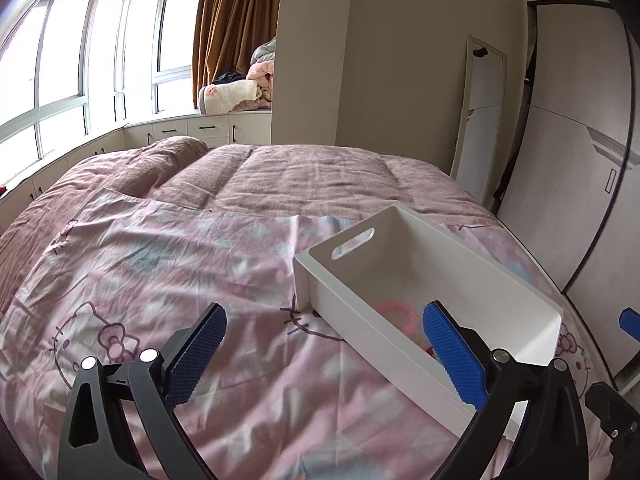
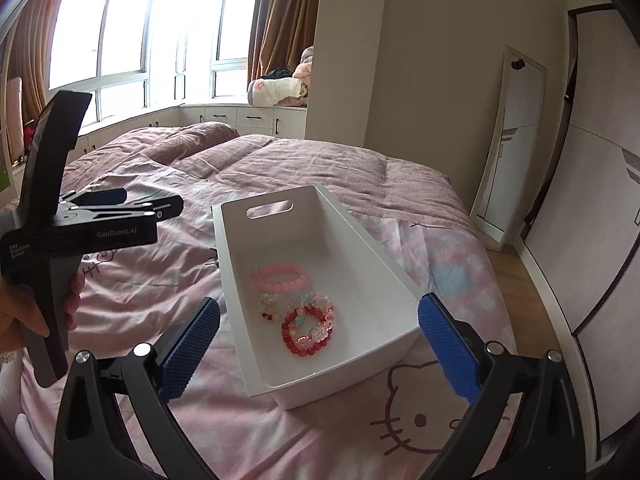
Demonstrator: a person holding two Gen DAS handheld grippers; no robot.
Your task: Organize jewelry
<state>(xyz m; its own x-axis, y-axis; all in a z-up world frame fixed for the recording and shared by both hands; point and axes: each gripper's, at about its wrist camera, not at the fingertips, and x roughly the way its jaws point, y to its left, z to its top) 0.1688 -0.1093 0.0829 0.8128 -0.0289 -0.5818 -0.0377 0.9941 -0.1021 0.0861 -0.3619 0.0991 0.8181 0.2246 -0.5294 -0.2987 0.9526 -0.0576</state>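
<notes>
**A:** From where I sit, my right claw (image 2: 319, 344) hangs spread wide and empty, just in front of the white bin's (image 2: 240, 280) near end. My left claw (image 1: 324, 356) is also released, holding nothing, straddling the bin's long left wall.

**B:** And the jewelry?

**A:** It lies on the bin floor: the red bead bracelet (image 2: 307, 332) nearest the near wall, small clear charms (image 2: 267, 300) just left of it, the pink bracelet (image 2: 280, 276) behind. The far half toward the handle slot (image 2: 269, 209) is bare.

**B:** Risk?

**A:** I judge the bin sits on a soft, rumpled Hello Kitty sheet (image 2: 420, 412), so a nudge from that left pad (image 1: 454, 354) over the wall could tip or slide it. Also, beads overlap; a pinch on red might drag the pale bracelet under it.
</notes>
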